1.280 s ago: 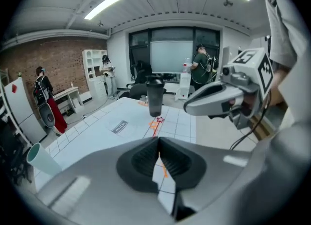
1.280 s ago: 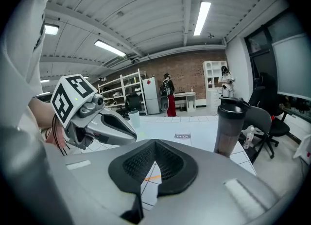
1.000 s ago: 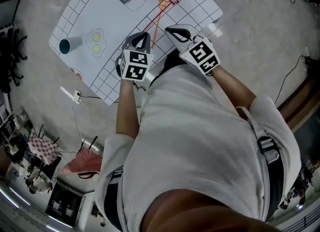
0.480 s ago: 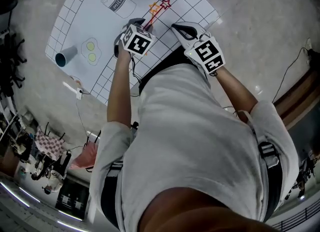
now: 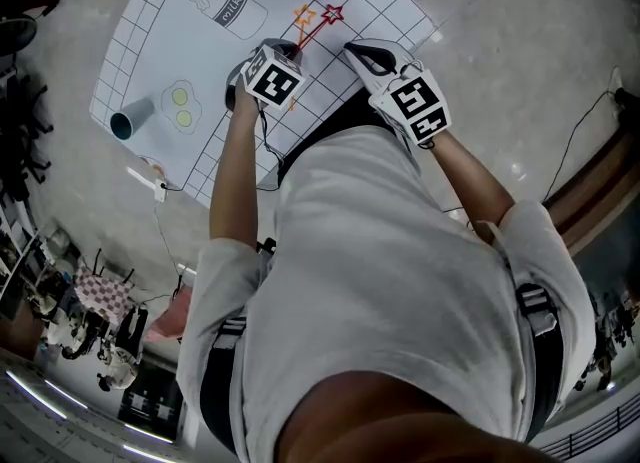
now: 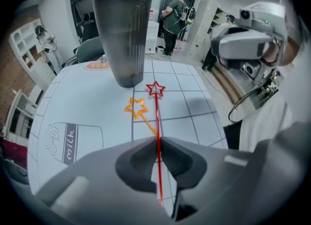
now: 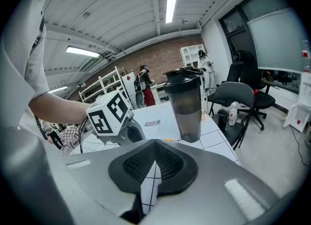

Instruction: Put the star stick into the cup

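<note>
Left gripper (image 6: 158, 141) pointing steeply down, jaws just closing in, pinching red star stick (image 6: 156, 114) by stem. Stick lying on grid mat (image 6: 204, 97), star end sitting near base of cup (image 6: 125, 29), orange stick (image 6: 137, 108) angling in beside it. Right gripper (image 7: 154, 144) hovering alongside, jaws pressed together, gripping nothing.

Bare mat (image 5: 150, 36) is lying wide open on the left, with only a small teal cup (image 5: 130, 119) sitting near its edge. Straight ahead, the tall dark cup (image 6: 125, 29) is blocking the far rim, the orange star stick (image 6: 137, 108) lying just before it. The right gripper (image 5: 352, 49) is crowding the right side.
</note>
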A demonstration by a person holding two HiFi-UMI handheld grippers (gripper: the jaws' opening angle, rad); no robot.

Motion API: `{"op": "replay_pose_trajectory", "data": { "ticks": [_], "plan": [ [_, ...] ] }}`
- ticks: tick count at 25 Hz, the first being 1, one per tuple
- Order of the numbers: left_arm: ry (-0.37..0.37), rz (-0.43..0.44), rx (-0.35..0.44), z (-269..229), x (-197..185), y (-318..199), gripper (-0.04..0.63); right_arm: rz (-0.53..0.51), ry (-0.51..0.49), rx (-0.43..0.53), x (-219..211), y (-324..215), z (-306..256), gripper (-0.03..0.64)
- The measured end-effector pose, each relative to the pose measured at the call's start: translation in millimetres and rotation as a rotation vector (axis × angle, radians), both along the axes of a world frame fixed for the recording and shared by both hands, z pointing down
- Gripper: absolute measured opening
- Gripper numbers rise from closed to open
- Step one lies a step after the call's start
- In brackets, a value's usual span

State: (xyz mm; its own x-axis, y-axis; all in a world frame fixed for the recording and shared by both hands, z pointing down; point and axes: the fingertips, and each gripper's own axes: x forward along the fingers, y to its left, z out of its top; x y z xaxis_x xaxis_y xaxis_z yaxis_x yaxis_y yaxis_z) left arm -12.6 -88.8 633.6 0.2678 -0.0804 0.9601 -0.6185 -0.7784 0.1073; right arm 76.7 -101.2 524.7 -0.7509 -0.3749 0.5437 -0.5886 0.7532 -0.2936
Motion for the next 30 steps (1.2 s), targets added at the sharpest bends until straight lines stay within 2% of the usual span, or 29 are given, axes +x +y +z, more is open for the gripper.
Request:
{"op": "replay_pose_trajectory", "data": {
  "ticks": [4, 8, 12, 15, 19, 23, 27, 30],
  "plan": [
    [0.049, -0.044, 0.052, -18, -4, -1, 0.018, -0.012, 0.007, 0.013, -11, 6, -6, 0.000],
    [0.067, -0.102, 0.091, -37, -27, 10, 0.018, -0.056, -0.006, 0.028, -34, 15, -15, 0.000],
    [0.088, -0.204, 0.143, -56, -62, 28, 0.018, -0.106, -0.026, 0.037, -65, 26, -26, -0.001],
    [0.088, -0.307, 0.221, -72, -96, 37, 0.018, -0.167, -0.037, 0.053, -96, 34, -33, -0.002],
    [0.094, -0.493, 0.371, -102, -146, 46, 0.018, -0.295, -0.054, 0.074, -143, 47, -42, 0.000],
    [0.116, -0.691, 0.586, -148, -205, 54, 0.018, -0.395, -0.070, 0.081, -186, 70, -52, -0.001],
    [0.173, -0.908, 0.809, -199, -264, 68, 0.018, -0.466, -0.088, 0.088, -224, 93, -64, -0.001],
    [0.200, -1.037, 0.936, -224, -298, 84, 0.018, -0.515, -0.096, 0.098, -247, 108, -71, 0.000]
  ]
}}
